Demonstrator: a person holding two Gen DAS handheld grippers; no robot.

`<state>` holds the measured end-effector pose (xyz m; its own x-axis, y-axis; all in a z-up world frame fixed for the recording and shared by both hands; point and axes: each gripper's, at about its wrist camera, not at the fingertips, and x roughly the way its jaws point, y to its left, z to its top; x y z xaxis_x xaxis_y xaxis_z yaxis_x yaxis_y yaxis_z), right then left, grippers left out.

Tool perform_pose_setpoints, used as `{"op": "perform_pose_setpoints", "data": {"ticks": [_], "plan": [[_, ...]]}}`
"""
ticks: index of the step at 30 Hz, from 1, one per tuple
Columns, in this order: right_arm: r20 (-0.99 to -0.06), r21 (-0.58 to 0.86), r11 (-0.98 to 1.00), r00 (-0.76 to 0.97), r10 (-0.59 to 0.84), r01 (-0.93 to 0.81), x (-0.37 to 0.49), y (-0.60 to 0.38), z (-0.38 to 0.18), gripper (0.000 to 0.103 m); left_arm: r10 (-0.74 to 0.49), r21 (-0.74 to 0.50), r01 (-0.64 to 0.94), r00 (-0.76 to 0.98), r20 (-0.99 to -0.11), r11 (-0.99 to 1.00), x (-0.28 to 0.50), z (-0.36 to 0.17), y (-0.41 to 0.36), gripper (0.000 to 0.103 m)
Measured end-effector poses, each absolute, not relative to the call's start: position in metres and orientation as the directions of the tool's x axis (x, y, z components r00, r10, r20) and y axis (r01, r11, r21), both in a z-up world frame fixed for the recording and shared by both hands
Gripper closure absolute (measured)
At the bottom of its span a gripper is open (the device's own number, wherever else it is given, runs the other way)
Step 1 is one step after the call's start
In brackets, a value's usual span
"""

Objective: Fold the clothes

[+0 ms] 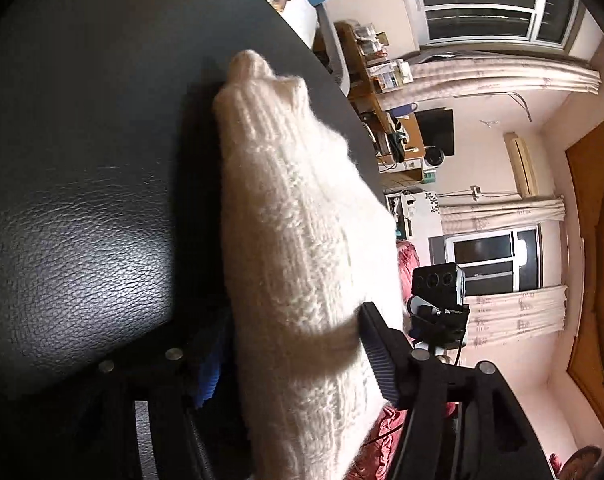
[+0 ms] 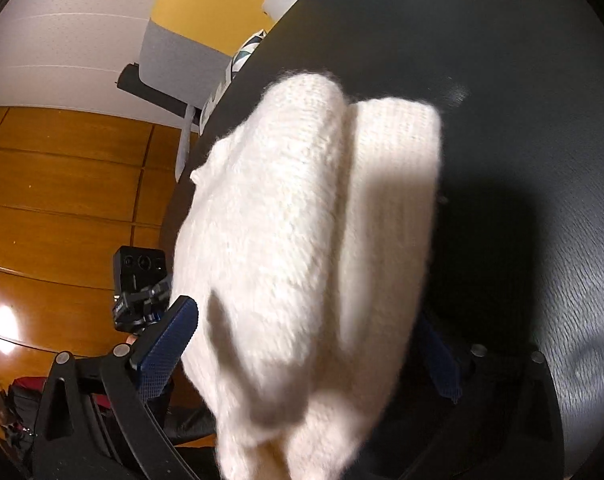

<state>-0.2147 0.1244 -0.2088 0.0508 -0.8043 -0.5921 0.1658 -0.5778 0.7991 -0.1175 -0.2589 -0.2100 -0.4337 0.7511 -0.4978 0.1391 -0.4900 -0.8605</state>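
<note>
Left gripper: black two-finger hand-held gripper with blue ribbed pads, its jaws pressed against both sides of the cream chunky-knit woollen garment, clamped on a thick bundle of it.
Right gripper: matching black hand-held gripper, one blue pad against each side of the knit; it too appears clamped on the bundle, though the far pad is partly hidden.
Garment position: cream knit runs forward from between each gripper's fingers, apparently lifted off the black grained leather-like surface at the held end; whether its far end touches the surface cannot be told.
Fold state: in the right wrist view the knit lies doubled into two thick rolls side by side, so it looks partly folded.
Handling: judged soft, bulky, limp and springy; not fragile, fairly light, fuzzy enough to resist slipping.
Where to hold: best gripped through all layers at the folded edge, since a shallow pinch would likely catch only the top layer.
</note>
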Motion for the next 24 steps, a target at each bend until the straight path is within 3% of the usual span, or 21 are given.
{"op": "perform_pose_setpoints", "data": {"ticks": [1,5,7,9,10,16,24], "plan": [[-0.59,0.802,-0.577,0.054,-0.806,0.158,-0.217,0.123,-0.209,0.0,0.744,-0.855,0.134,-0.437,-0.505,-0.502,-0.117,-0.209,-0.257,0.039],[-0.611,0.783,-0.592,0.058,-0.789,0.188,-0.214,0.122,-0.207,0.0,0.666,-0.785,0.074,-0.484,-0.568,-0.615,-0.11,-0.192,-0.24,0.061],[-0.674,0.716,-0.642,0.032,-0.738,0.274,-0.206,0.114,-0.199,0.015,0.612,-0.742,0.048,-0.531,-0.586,-0.668,-0.102,-0.178,-0.232,0.066],[-0.725,0.644,-0.687,-0.016,-0.688,0.336,-0.197,0.106,-0.192,0.048,0.561,-0.708,0.03,-0.586,-0.584,-0.705,-0.088,-0.166,-0.227,0.068],[-0.726,0.636,-0.686,-0.029,-0.687,0.354,-0.193,0.103,-0.189,0.052,0.536,-0.691,0.023,-0.614,-0.58,-0.722,-0.081,-0.159,-0.225,0.069],[-0.747,0.546,-0.664,-0.063,-0.662,0.511,-0.168,0.054,-0.163,0.059,0.394,-0.637,0.029,-0.764,-0.511,-0.77,-0.025,-0.124,-0.245,0.069],[-0.639,0.61,-0.379,0.15,-0.754,0.696,-0.163,-0.12,-0.122,0.059,0.002,-0.563,0.256,-0.909,-0.417,-0.786,0.097,-0.066,-0.34,0.069]]}}
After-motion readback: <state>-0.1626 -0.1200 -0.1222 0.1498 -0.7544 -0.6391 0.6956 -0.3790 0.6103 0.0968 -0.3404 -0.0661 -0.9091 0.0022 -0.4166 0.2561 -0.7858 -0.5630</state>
